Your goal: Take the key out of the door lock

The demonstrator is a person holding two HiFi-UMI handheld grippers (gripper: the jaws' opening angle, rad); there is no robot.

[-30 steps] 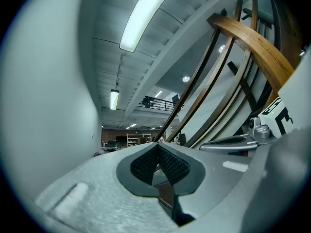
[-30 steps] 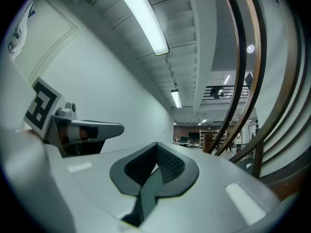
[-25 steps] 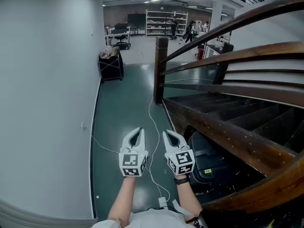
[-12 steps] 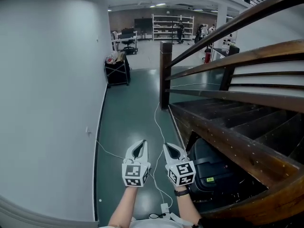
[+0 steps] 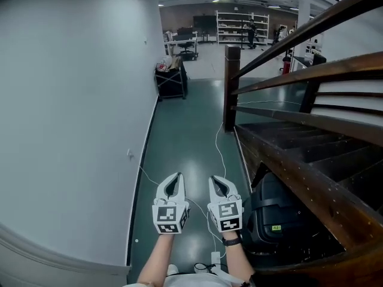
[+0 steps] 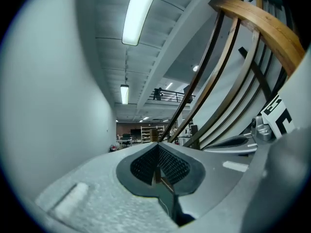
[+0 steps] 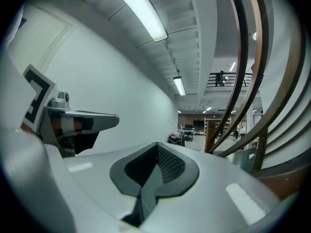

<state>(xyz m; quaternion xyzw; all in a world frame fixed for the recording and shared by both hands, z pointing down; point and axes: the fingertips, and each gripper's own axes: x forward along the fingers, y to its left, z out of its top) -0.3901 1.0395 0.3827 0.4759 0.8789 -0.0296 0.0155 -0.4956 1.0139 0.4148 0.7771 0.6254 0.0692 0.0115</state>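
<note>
Key and door lock cannot be placed from any of the three views; where the key sits I cannot tell. The head view looks down a corridor with a green floor (image 5: 185, 130); a plain pale wall (image 5: 72, 100) runs along the left; a dark wooden staircase (image 5: 311, 172) climbs along the right, its newel post (image 5: 231, 82) upright at the foot of the handrail. The left gripper (image 5: 175, 175) and the right gripper (image 5: 217, 179) are held side by side low in the middle, near each other but apart, both pointing level down the corridor; bare forearms lead back from them to the bottom edge. In the left gripper view the jaws are pressed together at the tips, with nothing between the ribbed pads (image 6: 170, 165); the right gripper view shows the same, tips meeting and pads (image 7: 170, 165) bare. A white cable (image 5: 218, 148) trails along the floor from near the post toward the person; a black case (image 5: 272, 214) lies under the stairs, just to the right of the right gripper. Farther off a black cart (image 5: 171, 79) stands against the wall; beyond it open shelves (image 5: 234, 27) line the back of a lit hall. A long strip light (image 6: 138, 13) runs overhead in the left gripper view.
</note>
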